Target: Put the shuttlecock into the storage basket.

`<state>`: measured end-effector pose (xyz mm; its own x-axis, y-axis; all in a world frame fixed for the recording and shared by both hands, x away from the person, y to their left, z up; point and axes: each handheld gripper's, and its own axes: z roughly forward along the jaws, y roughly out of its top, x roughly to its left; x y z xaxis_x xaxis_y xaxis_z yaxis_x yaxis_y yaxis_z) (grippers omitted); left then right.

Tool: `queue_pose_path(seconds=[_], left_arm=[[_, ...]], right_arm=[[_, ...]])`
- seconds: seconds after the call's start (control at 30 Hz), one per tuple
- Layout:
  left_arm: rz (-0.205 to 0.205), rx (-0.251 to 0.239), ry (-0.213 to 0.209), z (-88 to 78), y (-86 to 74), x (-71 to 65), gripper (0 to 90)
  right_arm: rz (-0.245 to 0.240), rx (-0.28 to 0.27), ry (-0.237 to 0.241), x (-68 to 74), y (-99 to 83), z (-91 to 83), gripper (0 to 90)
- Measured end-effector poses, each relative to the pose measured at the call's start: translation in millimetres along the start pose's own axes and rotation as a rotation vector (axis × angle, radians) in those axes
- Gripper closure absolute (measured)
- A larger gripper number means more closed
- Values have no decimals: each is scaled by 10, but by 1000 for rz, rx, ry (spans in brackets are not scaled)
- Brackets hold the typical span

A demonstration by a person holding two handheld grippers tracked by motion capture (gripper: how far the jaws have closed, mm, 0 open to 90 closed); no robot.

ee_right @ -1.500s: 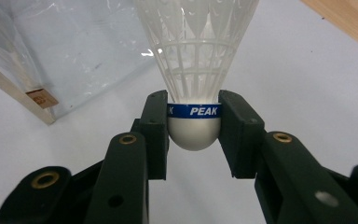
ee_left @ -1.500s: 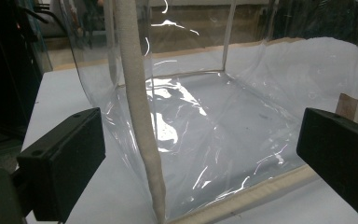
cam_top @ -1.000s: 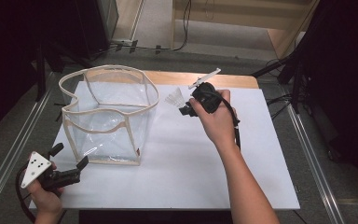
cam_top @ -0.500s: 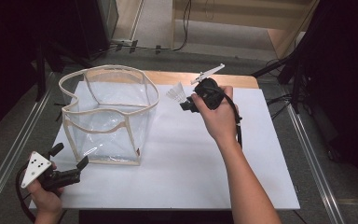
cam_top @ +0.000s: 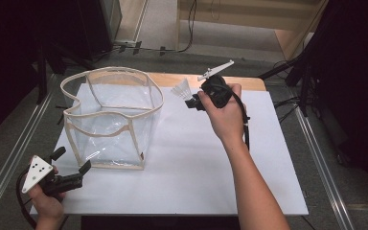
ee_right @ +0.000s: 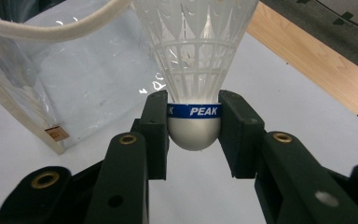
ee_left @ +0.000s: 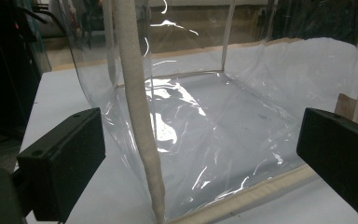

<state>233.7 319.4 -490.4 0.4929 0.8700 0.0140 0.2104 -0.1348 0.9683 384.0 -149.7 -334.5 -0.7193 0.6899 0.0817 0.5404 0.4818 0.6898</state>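
A white shuttlecock [ee_right: 195, 74] with a blue band and rounded white base is clamped between the jaws of my right gripper [ee_right: 194, 122], which is shut on its base. From above, that right gripper [cam_top: 194, 100] hangs over the far middle of the white board, and the shuttlecock [cam_top: 181, 90] points left toward the clear bag [cam_top: 111, 117]. The bag is a see-through box with cream fabric edging, standing open-topped at the left. My left gripper [cam_top: 72, 165] sits low at the near left, open, its jaws facing the bag's near corner [ee_left: 144, 140].
The white board [cam_top: 191, 172] lies on a wooden table [cam_top: 239, 82] with metal rails on both sides. Dark stands and cables ring the far and right sides. Bare board stretches between the bag and the person's right forearm [cam_top: 254, 187].
The right gripper has lifted slightly and shifted a little right with the shuttlecock in it. The left gripper and the bag have stayed put.
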Motion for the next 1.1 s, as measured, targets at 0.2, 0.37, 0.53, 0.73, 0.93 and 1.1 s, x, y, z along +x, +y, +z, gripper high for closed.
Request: queue_pose_path(seconds=[0.2, 0.37, 0.53, 0.73, 0.93, 1.1], left_arm=[[-2, -2, 0, 2, 0, -2, 18], [-1, -2, -1, 1, 0, 0, 18], [-1, -3, -1, 0, 1, 0, 18], [-4, -4, -2, -1, 1, 1, 18], [-1, -2, -3, -3, 2, 0, 18], [0, -3, -3, -3, 3, 0, 18]], right_arm=[[-3, -8, 1, 10, 64, -33, 626], [-8, -18, 2, 30, 108, -41, 626], [-15, -21, 9, 56, 143, -16, 626], [-24, -26, 12, 84, 197, 0, 626], [-35, -31, 14, 115, 248, -4, 626], [-41, -39, 17, 147, 292, -18, 626]])
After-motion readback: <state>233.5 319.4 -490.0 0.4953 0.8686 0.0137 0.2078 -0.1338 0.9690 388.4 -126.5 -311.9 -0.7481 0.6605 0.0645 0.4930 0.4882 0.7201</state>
